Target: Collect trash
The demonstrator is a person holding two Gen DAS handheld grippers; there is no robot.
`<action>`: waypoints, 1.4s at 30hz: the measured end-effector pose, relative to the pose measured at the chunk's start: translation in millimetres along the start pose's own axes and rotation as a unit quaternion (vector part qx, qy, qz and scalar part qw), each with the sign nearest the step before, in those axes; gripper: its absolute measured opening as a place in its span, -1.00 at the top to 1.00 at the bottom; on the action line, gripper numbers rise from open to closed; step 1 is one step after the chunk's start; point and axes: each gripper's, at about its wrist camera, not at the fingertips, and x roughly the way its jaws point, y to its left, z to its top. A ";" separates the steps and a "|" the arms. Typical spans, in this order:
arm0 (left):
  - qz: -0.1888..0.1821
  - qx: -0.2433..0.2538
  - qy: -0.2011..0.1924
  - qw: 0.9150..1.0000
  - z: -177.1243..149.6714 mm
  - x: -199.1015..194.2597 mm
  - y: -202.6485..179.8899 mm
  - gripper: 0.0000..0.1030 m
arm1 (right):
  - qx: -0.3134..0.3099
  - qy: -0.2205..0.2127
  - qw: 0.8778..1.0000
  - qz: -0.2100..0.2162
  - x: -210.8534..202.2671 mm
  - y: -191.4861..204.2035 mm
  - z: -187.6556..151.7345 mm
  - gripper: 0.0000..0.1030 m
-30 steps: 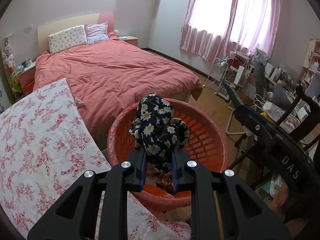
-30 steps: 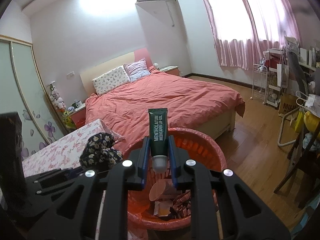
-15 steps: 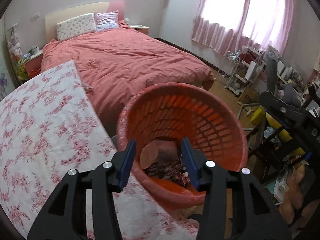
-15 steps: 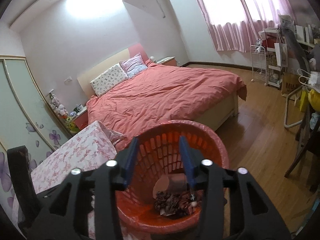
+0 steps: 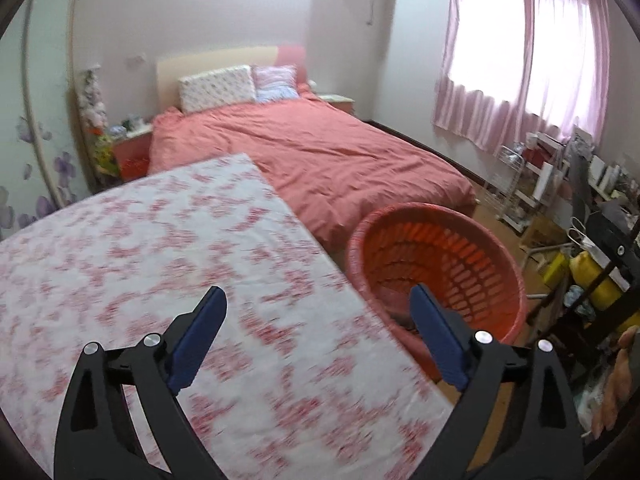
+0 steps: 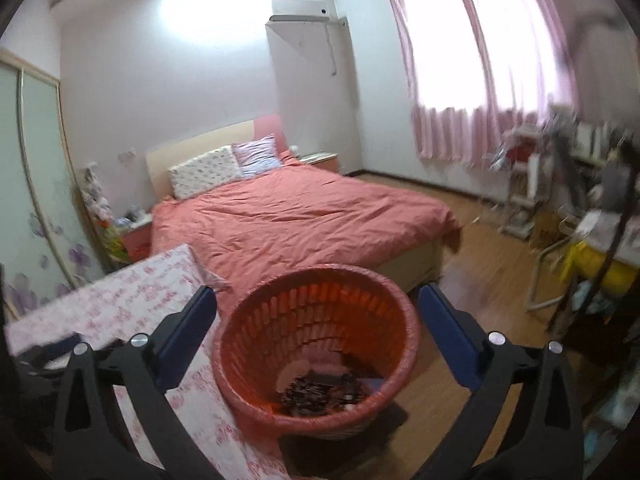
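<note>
Dark jumble (image 6: 320,390) deep in basket (image 6: 256,320)

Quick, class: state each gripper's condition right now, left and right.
Left gripper: open, holding nothing, over the floral tablecloth.
Right gripper: open, holding nothing, above the red basket.

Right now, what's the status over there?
Left gripper open, empty. Right gripper open, empty. Round red plastic basket holds trash. Nothing blocking.

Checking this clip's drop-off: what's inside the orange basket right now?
In the right wrist view the orange basket holds a dark, crumpled pile of trash at the bottom, too blurred to name piece by piece. Its near wall hides the front of the floor.
</note>
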 end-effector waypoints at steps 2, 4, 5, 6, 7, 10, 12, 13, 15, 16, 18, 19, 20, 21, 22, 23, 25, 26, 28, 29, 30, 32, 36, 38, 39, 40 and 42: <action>0.016 -0.004 -0.009 1.000 -7.7 -13.4 6.9 -0.86 | -0.024 -0.010 0.999 -0.025 -12.9 10.9 -7.0 -0.92; 0.029 -0.009 -0.015 0.999 -16.4 -26.1 13.8 -0.86 | -0.044 -0.020 0.998 -0.048 -26.4 20.5 -15.9 -0.92; 0.037 -0.012 -0.017 0.999 -20.2 -31.2 16.2 -0.86 | -0.050 -0.022 0.997 -0.054 -33.1 23.9 -20.4 -0.92; 0.046 -0.014 -0.018 0.999 -24.1 -36.4 18.2 -0.89 | -0.055 -0.023 0.997 -0.058 -40.1 27.4 -25.5 -0.92; 0.056 -0.017 -0.020 0.998 -28.8 -42.1 20.2 -0.95 | -0.058 -0.024 0.996 -0.058 -45.3 30.1 -29.4 -0.92; 0.091 -0.021 -0.036 0.995 -40.3 -57.9 23.7 -0.95 | -0.065 -0.029 0.996 -0.051 -63.5 38.1 -42.8 -0.92; 0.105 -0.023 -0.047 0.993 -48.4 -68.1 27.5 -0.95 | -0.066 -0.032 0.996 -0.046 -73.3 41.3 -50.4 -0.92; 0.108 -0.026 -0.051 0.992 -52.9 -72.9 30.2 -0.95 | -0.063 -0.033 0.997 -0.041 -78.1 42.2 -53.9 -0.92; 0.113 -0.037 -0.053 0.992 -59.2 -79.0 34.4 -0.95 | -0.053 -0.035 0.998 -0.030 -90.2 42.4 -60.4 -0.92; 0.111 -0.046 -0.052 0.991 -63.6 -82.2 38.3 -0.95 | -0.051 -0.035 0.998 -0.027 -96.3 42.9 -63.8 -0.92; 0.108 -0.058 -0.052 0.991 -70.4 -86.1 42.4 -0.95 | -0.055 -0.034 0.998 -0.015 -105.8 46.9 -70.3 -0.92; 0.110 -0.060 -0.053 0.991 -74.6 -88.8 42.8 -0.95 | -0.061 -0.033 0.998 -0.011 -110.3 49.7 -73.7 -0.92; 0.114 -0.061 -0.054 0.990 -78.2 -92.0 43.6 -0.95 | -0.068 -0.034 0.997 -0.009 -114.7 52.4 -76.8 -0.92; 0.120 -0.060 -0.055 0.989 -81.2 -94.1 43.9 -0.95 | -0.074 -0.035 0.997 -0.009 -117.9 55.5 -79.8 -0.92; 0.125 -0.060 -0.056 0.989 -84.1 -96.3 44.1 -0.95 | -0.081 -0.036 0.996 -0.009 -120.7 58.7 -82.3 -0.92; 0.128 -0.060 -0.059 0.988 -86.8 -98.9 44.4 -0.95 | -0.088 -0.037 0.995 -0.007 -123.2 62.7 -84.7 -0.92; 0.133 -0.063 -0.066 0.987 -92.0 -105.1 46.1 -0.95 | -0.098 -0.037 0.994 -0.004 -128.5 69.1 -89.1 -0.92; 0.135 -0.064 -0.069 0.986 -95.2 -108.7 46.6 -0.95 | -0.101 -0.036 0.994 -0.002 -132.4 71.9 -91.7 -0.92; 0.139 -0.067 -0.075 0.985 -99.8 -113.9 48.8 -0.95 | -0.102 -0.030 0.994 0.002 -134.6 74.8 -95.0 -0.92; 0.140 -0.068 -0.077 0.985 -102.0 -115.6 49.5 -0.95 | -0.100 -0.025 0.995 0.004 -135.1 76.1 -96.3 -0.92; 0.143 -0.068 -0.079 0.984 -104.3 -117.8 50.1 -0.95 | -0.098 -0.019 0.995 0.004 -135.5 77.7 -97.8 -0.92; 0.148 -0.069 -0.081 0.983 -108.4 -120.5 52.1 -0.95 | -0.095 -0.008 0.995 0.004 -134.3 79.4 -100.6 -0.92; 0.153 -0.070 -0.079 0.983 -115.4 -123.4 55.0 -0.95 | -0.089 0.013 0.996 -0.005 -130.4 82.1 -108.2 -0.92; 0.155 -0.071 -0.076 0.982 -118.5 -124.2 55.6 -0.95 | -0.088 0.020 0.996 -0.010 -128.1 82.0 -110.5 -0.92; 0.155 -0.071 -0.076 0.982 -119.4 -124.2 55.8 -0.95 | -0.088 0.024 0.996 -0.015 -126.9 82.0 -112.0 -0.92; 0.154 -0.072 -0.075 0.983 -120.7 -124.6 56.0 -0.95 | -0.088 0.026 0.996 -0.019 -125.2 81.7 -113.4 -0.92; 0.153 -0.074 -0.073 0.983 -122.3 -124.2 56.3 -0.95 | -0.088 0.032 0.995 -0.028 -122.9 80.9 -116.1 -0.92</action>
